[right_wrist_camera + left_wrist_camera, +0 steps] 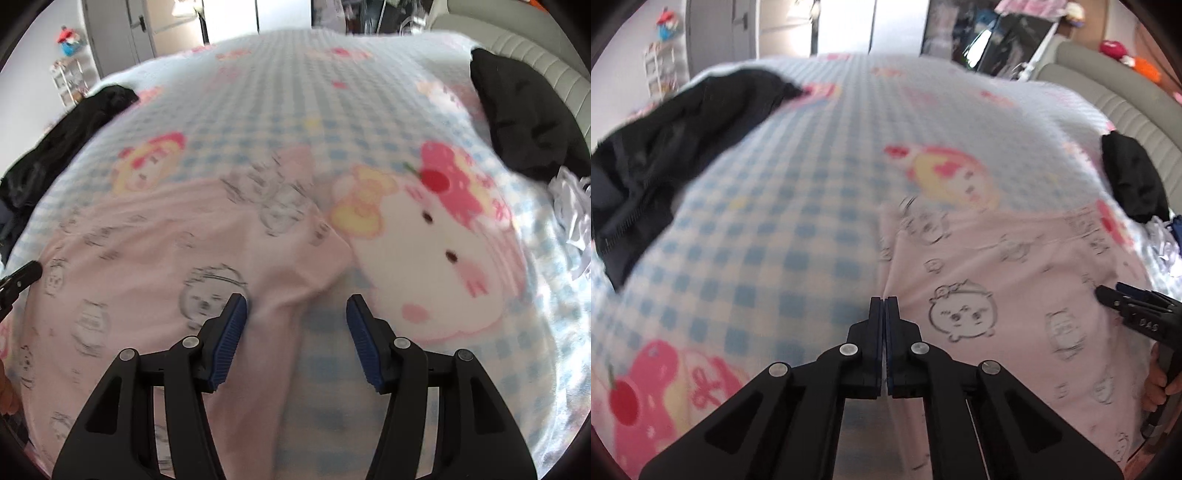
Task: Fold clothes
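- The only writing showing is on the side of the right tongs in the left camera; the white characters are too blurred to make out with any certainty.
- The pink garment is lying spread on the bed, over a blue-checked blanket with cartoon characters on it.
- The pale pink cloth is carrying grey outline drawings of small round-faced animals.
- The left tongs are pinching shut on the garment's left edge, where the cloth is bunching into a small ridge.
- The right tongs are standing wide open, blue pads apart, straddling a narrow strip of the pink garment, possibly a sleeve.
- A black garment is sitting crumpled at the bed's far left.
- Another dark bundle is resting at the right, near the padded headboard.
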Demonstrator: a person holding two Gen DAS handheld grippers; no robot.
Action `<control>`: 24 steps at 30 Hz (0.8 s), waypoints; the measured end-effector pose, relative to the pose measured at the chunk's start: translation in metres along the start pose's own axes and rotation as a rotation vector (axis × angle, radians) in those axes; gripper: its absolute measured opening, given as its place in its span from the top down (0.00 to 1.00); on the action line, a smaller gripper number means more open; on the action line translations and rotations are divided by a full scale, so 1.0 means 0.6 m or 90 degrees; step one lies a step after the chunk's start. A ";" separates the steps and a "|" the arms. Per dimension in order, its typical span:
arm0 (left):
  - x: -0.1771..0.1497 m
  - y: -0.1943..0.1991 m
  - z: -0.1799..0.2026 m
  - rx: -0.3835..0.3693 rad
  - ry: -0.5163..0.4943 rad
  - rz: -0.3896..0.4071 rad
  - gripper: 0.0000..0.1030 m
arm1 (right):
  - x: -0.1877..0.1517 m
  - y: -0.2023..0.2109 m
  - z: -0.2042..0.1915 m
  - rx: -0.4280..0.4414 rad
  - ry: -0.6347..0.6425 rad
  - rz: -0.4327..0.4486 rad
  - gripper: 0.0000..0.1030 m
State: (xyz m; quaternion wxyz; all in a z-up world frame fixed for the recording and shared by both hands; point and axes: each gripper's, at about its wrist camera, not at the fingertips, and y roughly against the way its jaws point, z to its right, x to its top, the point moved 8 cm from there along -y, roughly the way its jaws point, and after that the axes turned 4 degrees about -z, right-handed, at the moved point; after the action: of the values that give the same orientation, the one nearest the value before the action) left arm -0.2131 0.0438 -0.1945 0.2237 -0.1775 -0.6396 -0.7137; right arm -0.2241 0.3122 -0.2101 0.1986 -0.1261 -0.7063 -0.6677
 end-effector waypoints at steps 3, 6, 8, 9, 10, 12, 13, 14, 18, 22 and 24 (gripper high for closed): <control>0.004 0.005 0.001 0.001 0.008 0.002 0.97 | 0.002 0.006 0.009 0.006 -0.001 0.006 0.43; 0.026 0.032 0.010 -0.046 0.024 0.045 0.97 | 0.016 0.026 0.010 0.021 0.005 0.032 0.43; 0.044 0.025 0.022 -0.050 0.003 0.043 0.96 | 0.031 0.032 0.014 0.027 0.003 0.042 0.42; 0.052 0.019 0.028 -0.051 -0.007 0.039 0.96 | 0.039 0.031 0.014 0.028 0.002 0.044 0.42; 0.059 0.004 0.029 -0.045 -0.010 0.026 0.94 | 0.048 0.027 0.013 0.026 0.002 0.042 0.42; 0.070 -0.028 0.030 -0.028 -0.015 -0.005 0.86 | 0.062 0.020 0.010 0.025 0.003 0.040 0.42; 0.074 -0.038 0.030 -0.026 -0.013 -0.011 0.79 | 0.067 0.016 0.010 0.024 0.003 0.040 0.42; 0.075 -0.045 0.030 -0.028 -0.011 -0.016 0.71 | 0.070 0.012 0.010 0.022 0.003 0.039 0.42; 0.081 -0.041 0.023 -0.024 -0.007 -0.004 0.77 | 0.085 -0.008 0.018 0.018 -0.004 0.030 0.42; 0.088 -0.037 0.016 -0.019 -0.003 0.008 0.96 | 0.097 -0.023 0.025 0.026 -0.022 0.020 0.42; 0.091 -0.035 0.013 -0.017 -0.001 0.014 0.96 | 0.100 -0.025 0.025 0.026 -0.022 0.022 0.42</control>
State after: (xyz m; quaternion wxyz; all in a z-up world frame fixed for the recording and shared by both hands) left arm -0.2706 0.0483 -0.1818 0.2288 -0.1879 -0.6282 -0.7196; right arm -0.2858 0.3205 -0.1968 0.2006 -0.1456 -0.7207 -0.6475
